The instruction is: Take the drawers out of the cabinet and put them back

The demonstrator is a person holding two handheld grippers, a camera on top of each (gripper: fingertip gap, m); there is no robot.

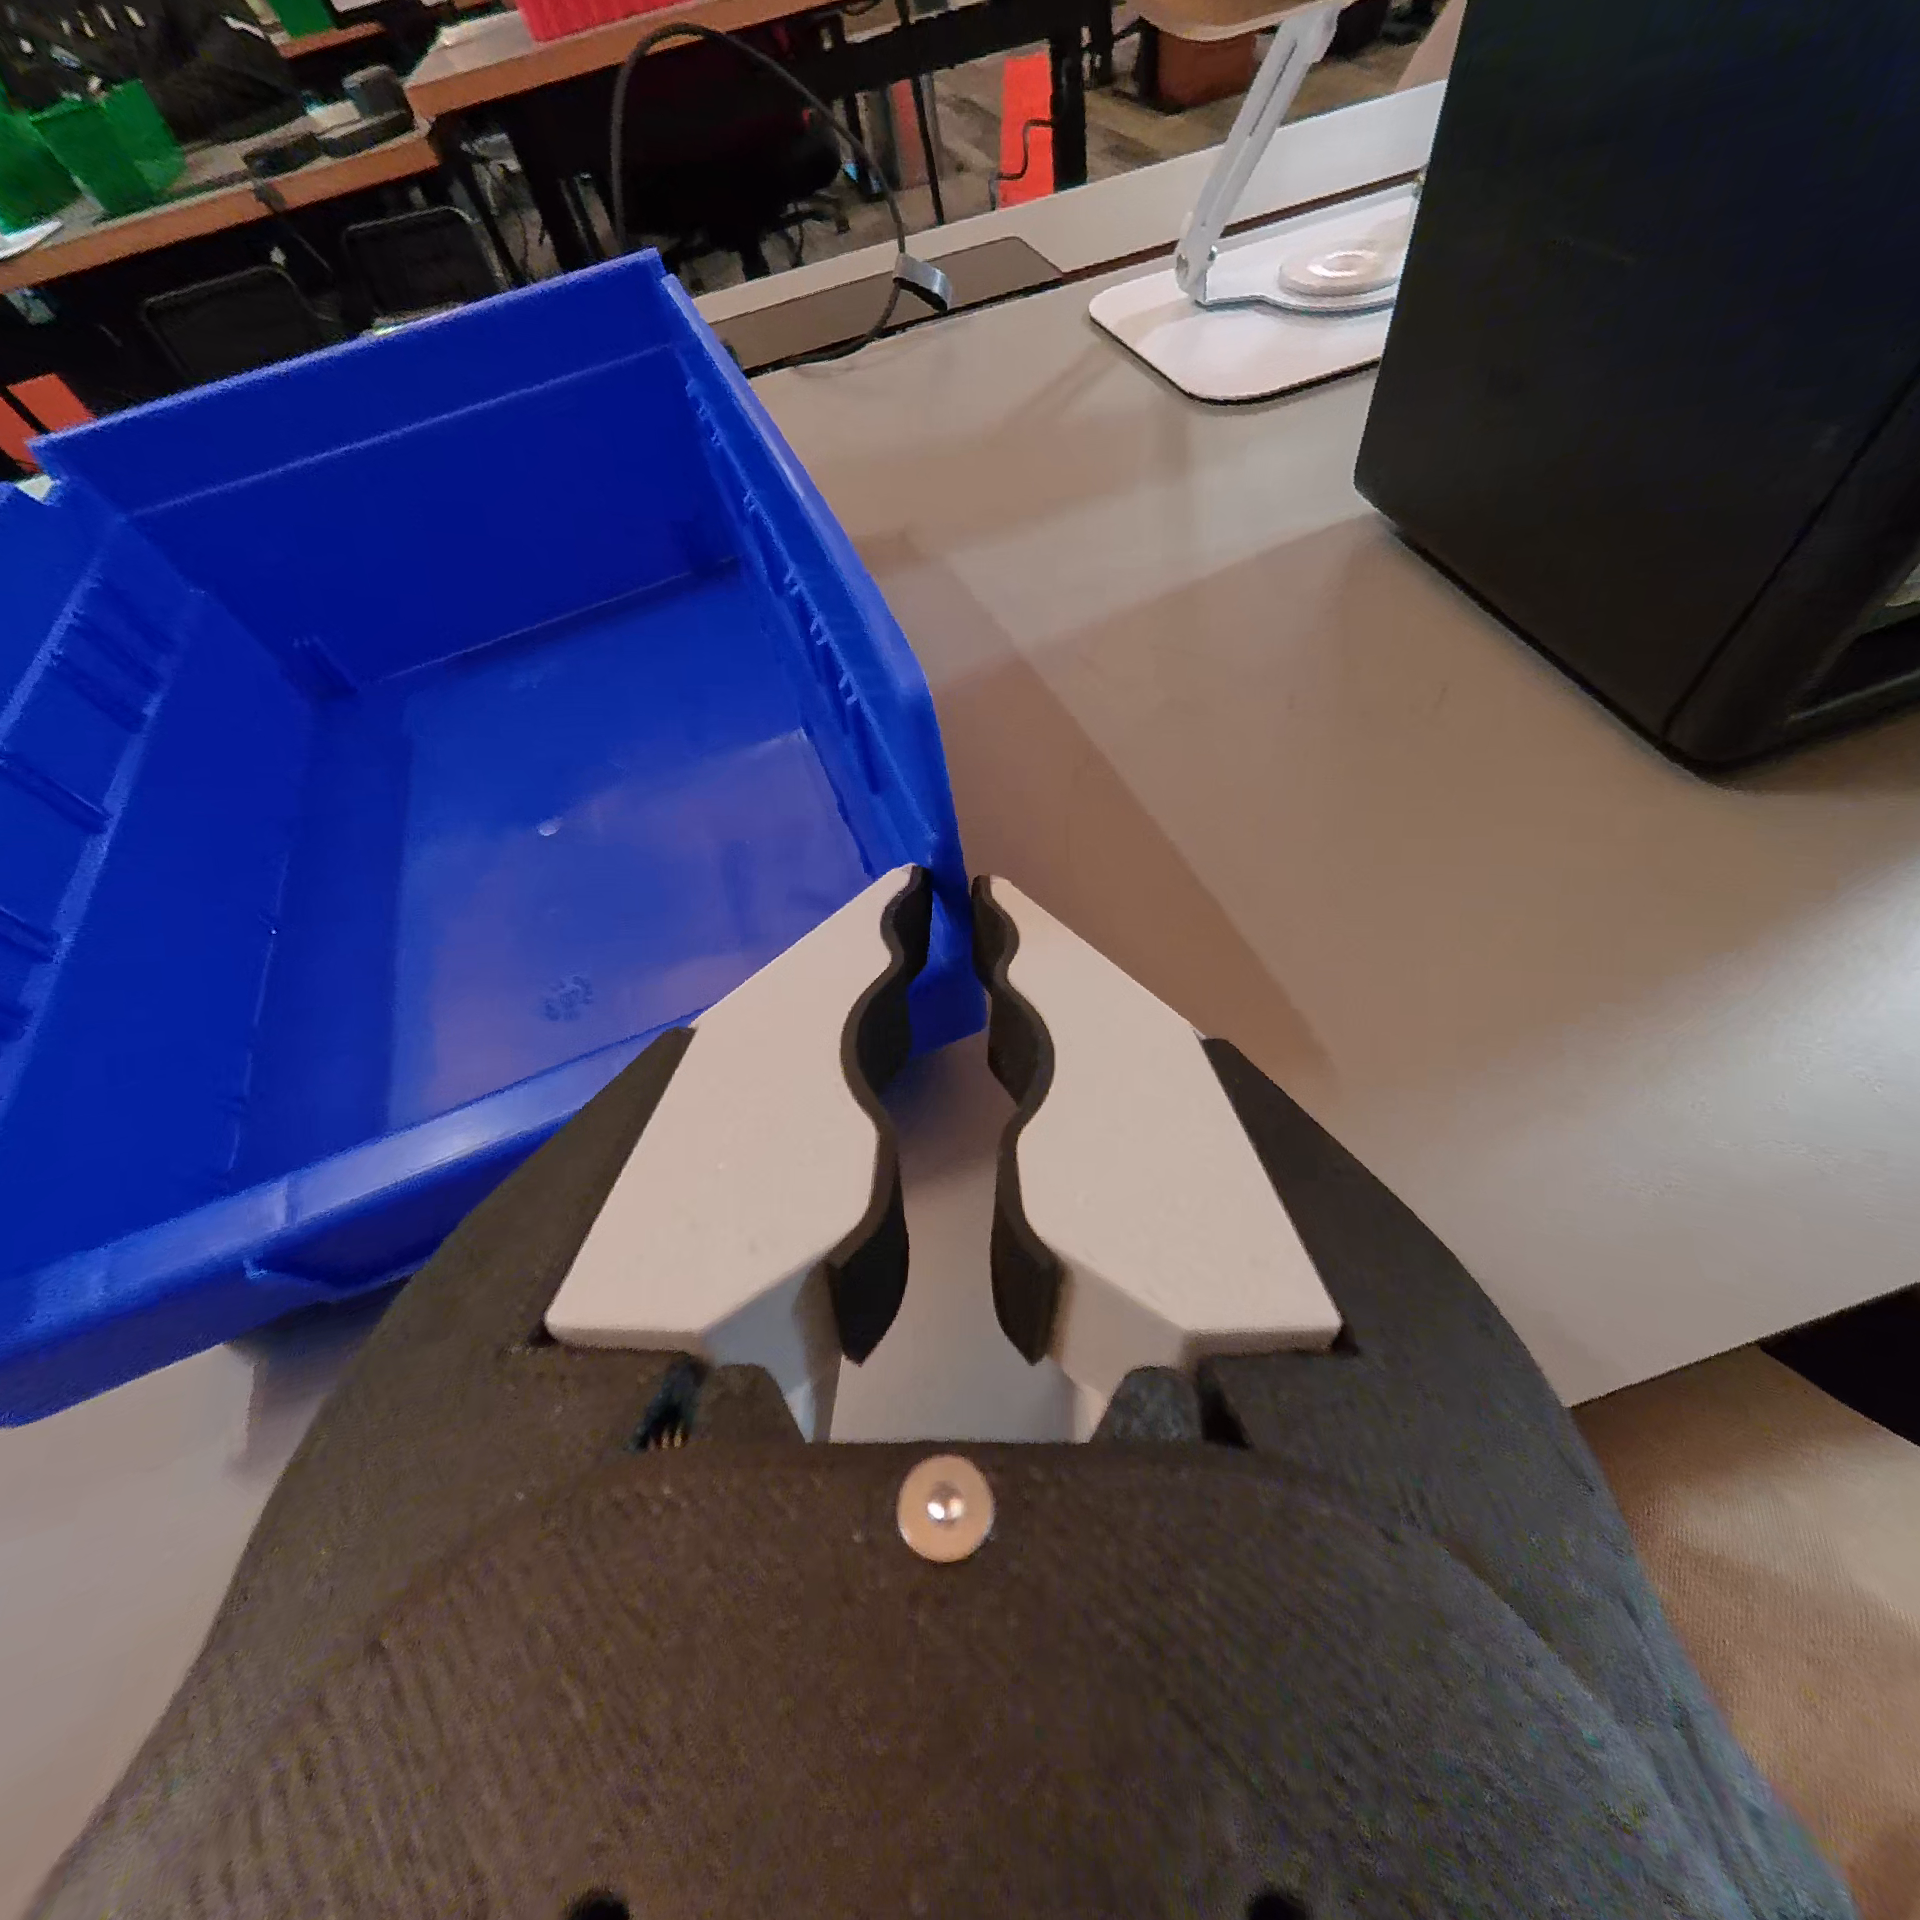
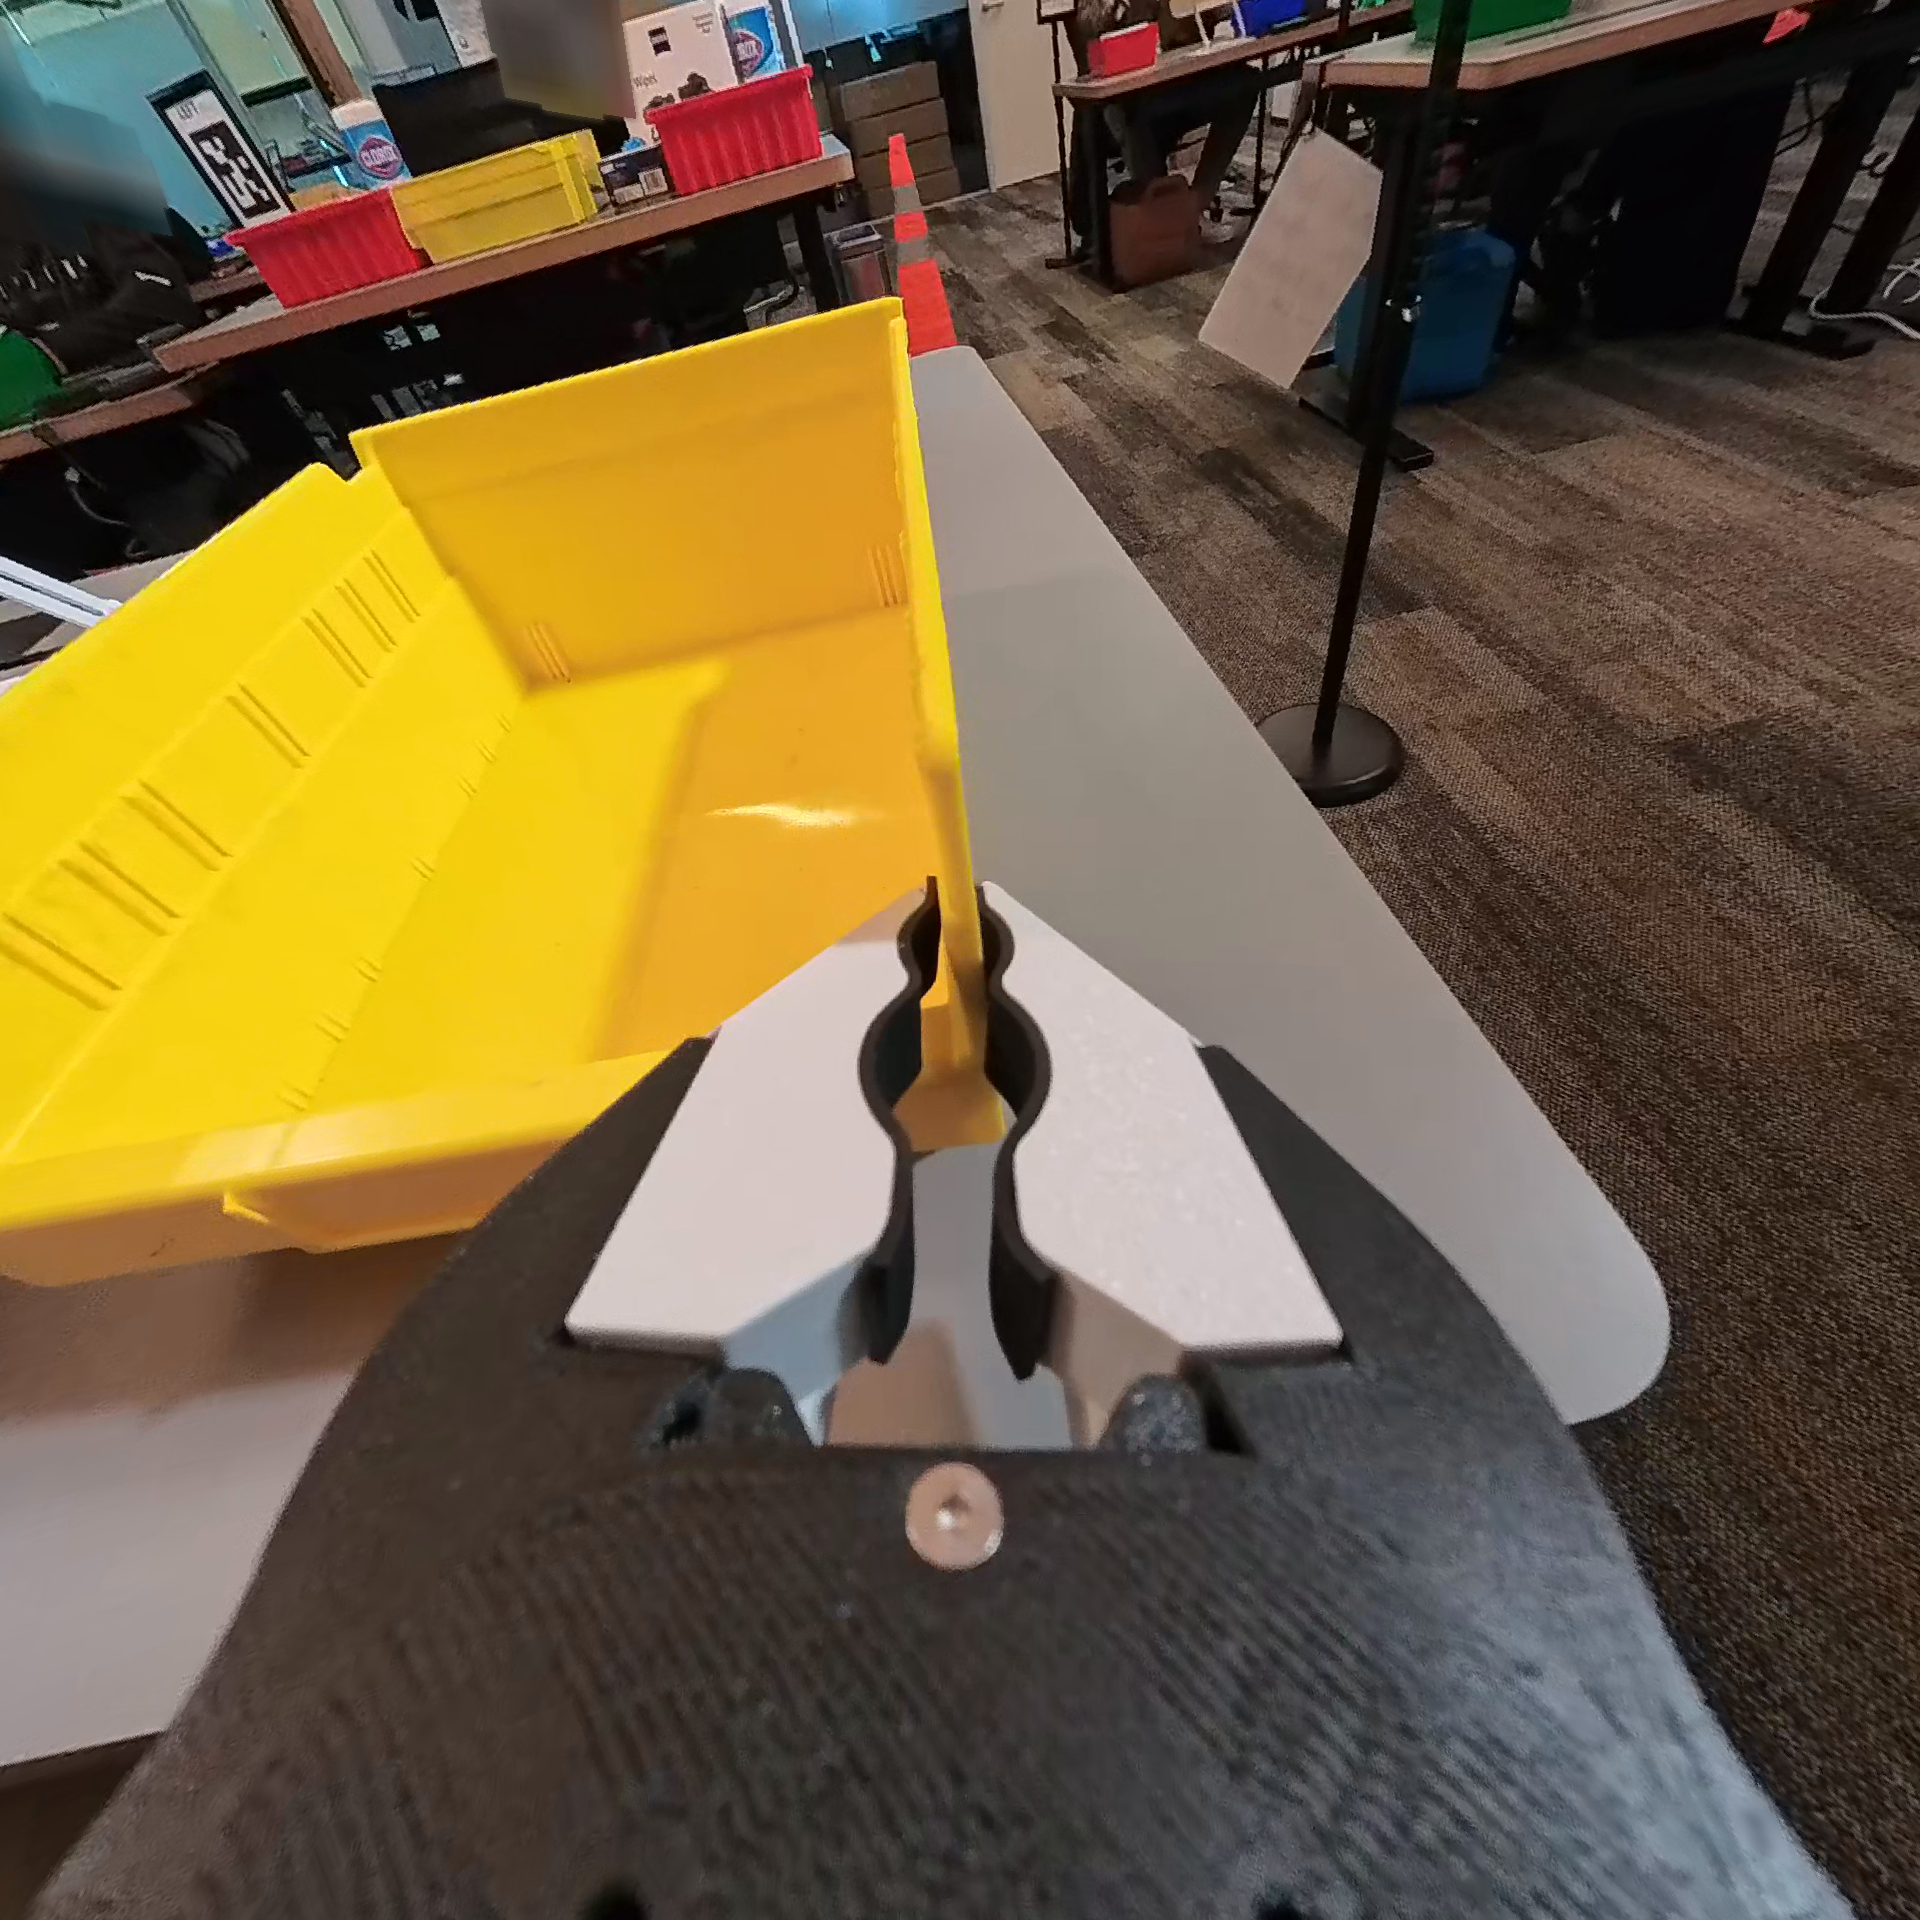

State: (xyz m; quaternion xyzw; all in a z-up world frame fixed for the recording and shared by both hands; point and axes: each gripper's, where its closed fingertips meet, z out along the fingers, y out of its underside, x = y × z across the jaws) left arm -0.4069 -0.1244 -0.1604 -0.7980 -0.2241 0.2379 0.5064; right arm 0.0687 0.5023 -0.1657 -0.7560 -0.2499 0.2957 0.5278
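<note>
A: Where's the blue drawer (image 1: 447,790)?

B: In the left wrist view it fills the 9 to 11 o'clock side, out of the cabinet (image 1: 1662,364) and sitting on the grey table (image 1: 1299,831). The cabinet is the black box up at 1 to 2 o'clock, well apart from it.

A: And the left gripper (image 1: 951,894)?

B: Its jaws straddle the drawer's right wall near the front corner, with a thin gap showing on the right side. Whether it truly pinches the wall, I cannot tell.

A: The right one?

B: The right gripper (image 2: 958,904) is clamped on the right wall of the yellow drawer (image 2: 520,831), near its front corner. That drawer spreads from centre toward 9 o'clock, its front end looks raised off the table (image 2: 1195,831), and carpet (image 2: 1662,727) lies at 3 o'clock.
</note>
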